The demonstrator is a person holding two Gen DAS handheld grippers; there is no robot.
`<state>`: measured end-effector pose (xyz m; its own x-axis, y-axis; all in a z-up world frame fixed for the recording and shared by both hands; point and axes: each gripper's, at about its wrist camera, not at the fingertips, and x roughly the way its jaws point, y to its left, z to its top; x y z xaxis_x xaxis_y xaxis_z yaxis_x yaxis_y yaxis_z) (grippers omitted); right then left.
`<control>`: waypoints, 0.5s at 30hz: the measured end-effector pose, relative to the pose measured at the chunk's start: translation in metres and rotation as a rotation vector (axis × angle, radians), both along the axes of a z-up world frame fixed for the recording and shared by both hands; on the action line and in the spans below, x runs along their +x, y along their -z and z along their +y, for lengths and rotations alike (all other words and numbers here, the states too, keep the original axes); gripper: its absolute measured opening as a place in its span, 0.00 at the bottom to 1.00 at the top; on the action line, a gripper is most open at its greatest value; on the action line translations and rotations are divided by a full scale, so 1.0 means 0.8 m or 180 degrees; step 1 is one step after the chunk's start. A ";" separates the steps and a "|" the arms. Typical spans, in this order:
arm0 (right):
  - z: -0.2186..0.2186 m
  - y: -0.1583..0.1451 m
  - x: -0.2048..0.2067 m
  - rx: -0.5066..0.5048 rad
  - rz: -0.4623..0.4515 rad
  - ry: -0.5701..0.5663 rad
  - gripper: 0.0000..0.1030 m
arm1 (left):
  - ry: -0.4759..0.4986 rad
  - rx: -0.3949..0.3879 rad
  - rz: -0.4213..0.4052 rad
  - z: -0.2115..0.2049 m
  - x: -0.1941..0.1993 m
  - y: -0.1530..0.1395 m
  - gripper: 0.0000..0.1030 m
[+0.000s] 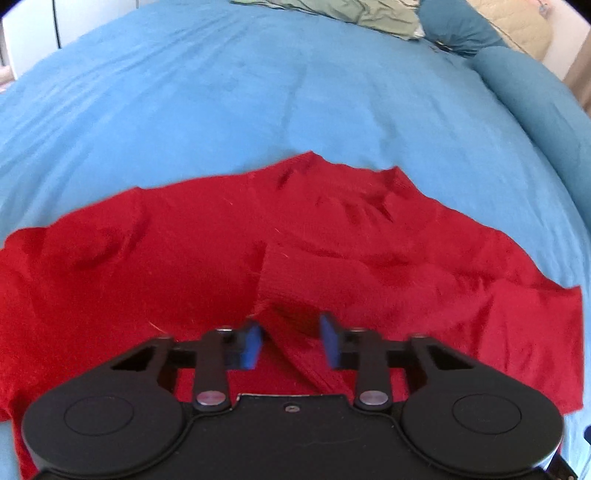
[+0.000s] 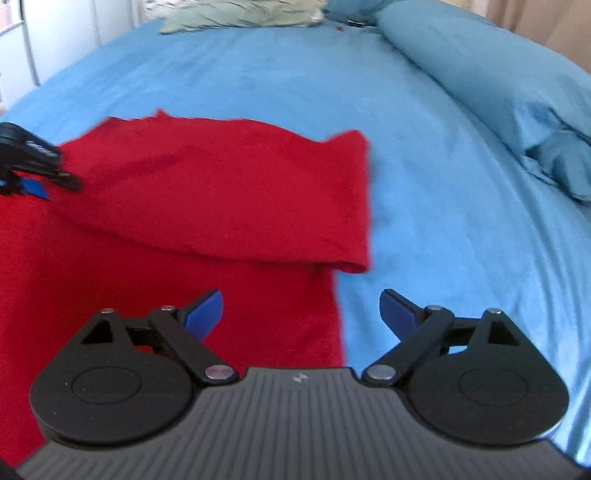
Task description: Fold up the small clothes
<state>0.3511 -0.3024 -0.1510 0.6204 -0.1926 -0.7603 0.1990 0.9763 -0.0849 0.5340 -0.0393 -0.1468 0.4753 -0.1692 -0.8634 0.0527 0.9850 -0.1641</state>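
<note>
On the blue bedsheet [image 1: 221,96] your red garment [image 1: 155,251] lies spread out, and both views cut it off: its near edge is hidden under your left gripper [image 1: 291,341] body, and its left part runs out of frame in the right wrist view [image 2: 207,184]. Both frames are blurred, so seams and garment type cannot be made out.

Your left gripper has its fingers moderately apart, straddling a raised ridge of red cloth; whether the pads touch it cannot be told. Your right gripper [image 2: 301,314] has its fingers spread wide, holding nothing, poised over the garment's right edge where it meets the sheet.

Only the right wrist view shows a folded-over flap with a rolled edge [image 2: 343,266], the left gripper's tip at the frame's left [image 2: 33,166], and a blue pillow [image 2: 498,92]. Both views show a pale green cloth [image 1: 354,14] at the bed's far end.
</note>
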 end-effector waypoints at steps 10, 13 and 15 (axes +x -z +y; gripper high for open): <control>-0.005 0.005 0.042 -0.0008 -0.0075 -0.0110 1.00 | -0.0232 -0.0031 -0.0864 0.029 -0.010 -0.092 0.11; -0.003 0.008 0.057 -0.0045 -0.0126 -0.0174 1.00 | -0.0415 0.0142 -0.1074 0.054 -0.024 -0.098 0.11; 0.000 0.014 0.069 -0.0101 -0.0118 -0.0218 1.00 | -0.0502 0.0212 -0.1063 0.071 -0.032 -0.087 0.11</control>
